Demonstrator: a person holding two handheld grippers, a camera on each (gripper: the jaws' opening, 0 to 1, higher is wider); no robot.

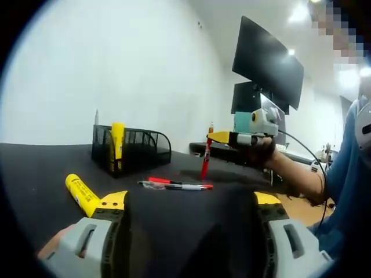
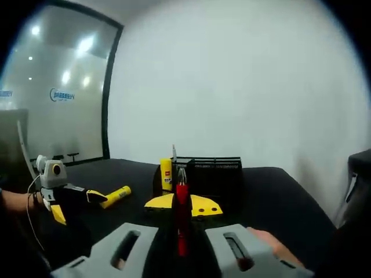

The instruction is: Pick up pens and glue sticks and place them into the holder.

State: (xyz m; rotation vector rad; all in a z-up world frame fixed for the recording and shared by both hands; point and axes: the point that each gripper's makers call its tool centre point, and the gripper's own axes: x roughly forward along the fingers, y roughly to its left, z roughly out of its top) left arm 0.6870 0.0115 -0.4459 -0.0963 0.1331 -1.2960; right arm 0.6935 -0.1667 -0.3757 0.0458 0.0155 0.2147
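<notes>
Matt black cloth covers the table; the holder is black wire mesh, seemingly metal.

Plain white wall behind a black table. Two dark monitors stacked at the far end. Ceiling lights on. Glass partition with a blue logo reflects the lights.

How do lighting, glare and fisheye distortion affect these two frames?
Left gripper view: ceiling lights blow out at top right, the table edge bows, and the pens on the table stay legible. Right gripper view: lights glare on the glass wall, and the red pen in the right gripper looks soft up close.
</notes>
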